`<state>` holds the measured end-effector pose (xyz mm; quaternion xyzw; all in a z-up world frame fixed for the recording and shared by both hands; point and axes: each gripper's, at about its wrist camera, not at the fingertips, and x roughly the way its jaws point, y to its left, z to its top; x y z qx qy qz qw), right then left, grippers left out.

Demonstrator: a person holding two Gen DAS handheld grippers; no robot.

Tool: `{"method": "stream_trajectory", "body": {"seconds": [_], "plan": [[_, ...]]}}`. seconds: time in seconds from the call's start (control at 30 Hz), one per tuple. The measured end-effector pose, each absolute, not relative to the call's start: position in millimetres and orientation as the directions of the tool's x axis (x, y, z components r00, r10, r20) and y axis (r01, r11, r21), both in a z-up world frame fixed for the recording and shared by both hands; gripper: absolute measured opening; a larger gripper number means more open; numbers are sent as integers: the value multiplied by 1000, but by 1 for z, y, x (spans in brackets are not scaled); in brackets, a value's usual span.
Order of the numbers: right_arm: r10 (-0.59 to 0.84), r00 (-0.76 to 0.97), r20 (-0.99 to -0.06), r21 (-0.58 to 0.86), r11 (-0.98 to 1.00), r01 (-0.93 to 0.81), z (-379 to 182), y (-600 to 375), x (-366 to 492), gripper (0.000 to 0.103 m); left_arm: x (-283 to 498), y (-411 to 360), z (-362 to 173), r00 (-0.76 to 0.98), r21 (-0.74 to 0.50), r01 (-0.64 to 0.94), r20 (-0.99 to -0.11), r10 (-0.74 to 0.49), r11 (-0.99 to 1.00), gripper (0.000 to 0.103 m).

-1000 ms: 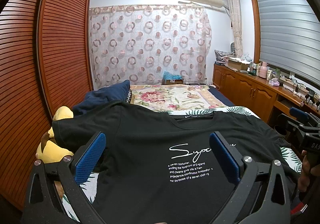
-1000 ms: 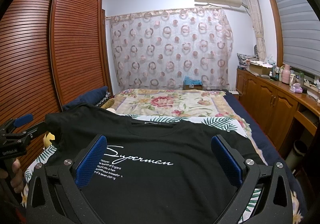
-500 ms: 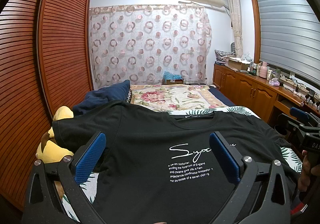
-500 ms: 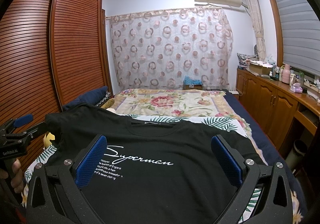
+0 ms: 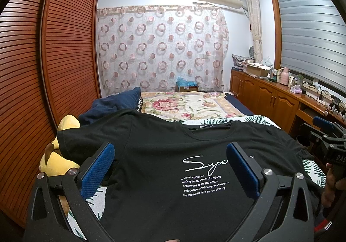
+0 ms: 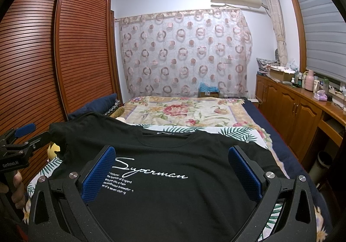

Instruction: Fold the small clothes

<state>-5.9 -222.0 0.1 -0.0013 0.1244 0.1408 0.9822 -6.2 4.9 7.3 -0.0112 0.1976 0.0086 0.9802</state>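
A black T-shirt (image 5: 164, 155) with white script print lies spread front-up on the bed, collar away from me. It fills the lower half of the right wrist view too, black T-shirt (image 6: 173, 177). My left gripper (image 5: 169, 166) hovers open over the shirt's left half, nothing between its blue pads (image 5: 97, 168). My right gripper (image 6: 170, 170) hangs open over the shirt's right half, equally empty. Each gripper shows at the edge of the other's view: right gripper (image 5: 317, 128) by the right sleeve, left gripper (image 6: 34, 135) by the left sleeve, each held by a hand.
A yellow plush toy (image 5: 56, 155) and a navy pillow (image 5: 116, 103) sit by the shirt's left sleeve. A floral quilt (image 5: 190, 105) covers the far bed. The slatted wardrobe (image 5: 43, 69) stands at the left, a cluttered wooden cabinet (image 6: 298, 108) and a bin (image 6: 322, 162) at the right.
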Motion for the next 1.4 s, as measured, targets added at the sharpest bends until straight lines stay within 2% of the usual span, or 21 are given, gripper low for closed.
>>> {"method": "stream_trajectory", "body": {"seconds": [0.87, 1.23, 1.4], "plan": [[283, 930, -235, 31, 958, -284, -4, -224, -8, 103, -8, 4, 11, 922, -13, -23, -387, 16, 1000, 103], [370, 891, -264, 29, 926, -376, -7, -213, 5, 103, -5, 38, 28, 899, -1, -52, -435, 46, 999, 103], [399, 875, -276, 1, 910, -414, -5, -212, 17, 103, 5, 60, 16, 892, -1, -59, -449, 53, 998, 103]]}}
